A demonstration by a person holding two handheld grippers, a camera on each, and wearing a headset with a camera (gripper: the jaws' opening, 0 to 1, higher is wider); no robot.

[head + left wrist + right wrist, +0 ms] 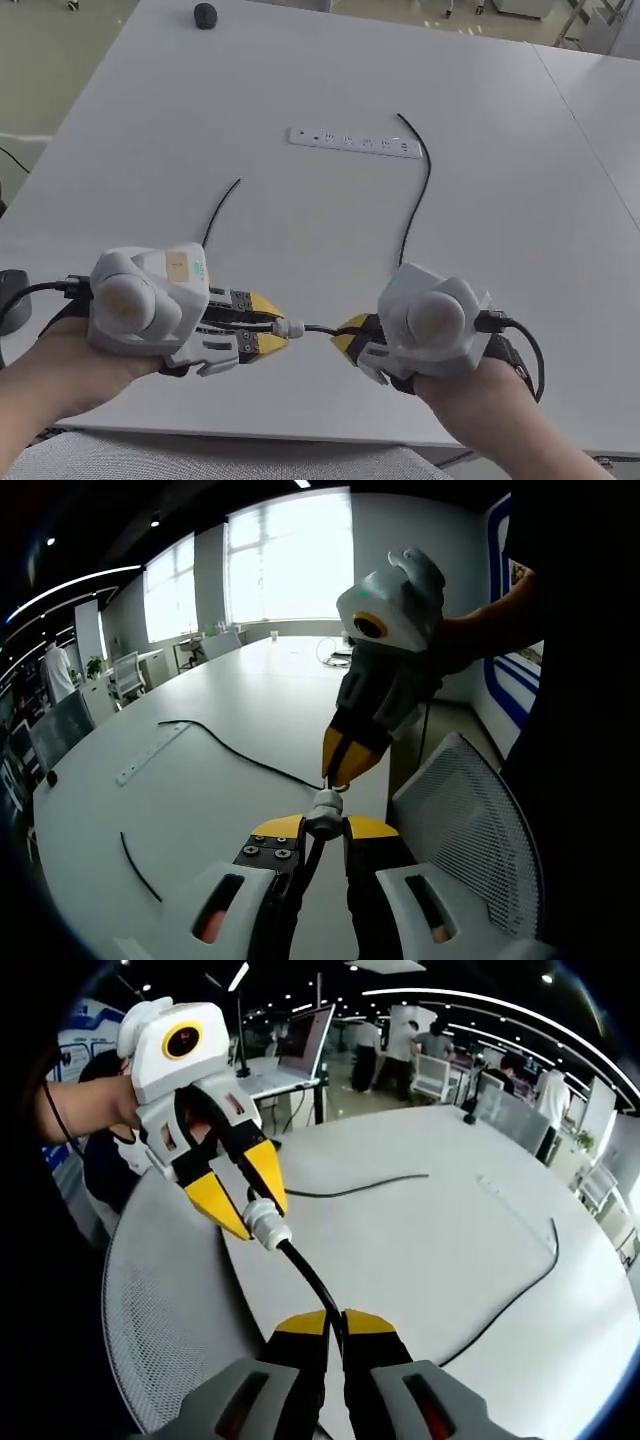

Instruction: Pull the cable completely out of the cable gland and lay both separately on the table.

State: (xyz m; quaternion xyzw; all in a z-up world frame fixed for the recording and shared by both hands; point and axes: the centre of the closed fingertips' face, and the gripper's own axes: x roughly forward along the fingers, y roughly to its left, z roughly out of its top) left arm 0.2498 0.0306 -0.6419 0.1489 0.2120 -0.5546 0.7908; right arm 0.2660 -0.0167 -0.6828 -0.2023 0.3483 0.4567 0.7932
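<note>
Left gripper (pixel 262 325): yellow-tipped fingers (pixel 280 828) closed on the white cable gland (pixel 289 327), pinching its body from both sides.
Right gripper (pixel 347 335): fingers almost fully closed on the black cable (pixel 316 328), clamped just beside where it exits the gland.
The two grippers face each other tip to tip with a short taut run of cable between them. Cable is not out of the gland.
Gland and gripped cable section are held in the air over the near edge of the white desk (pixel 300 230), not resting on it.
Also on the desk: white power strip (pixel 355 142) well beyond the grippers, and a short black wire (pixel 220 210) left of centre.
Mesh chair (pixel 470 810) sits below the grippers.
</note>
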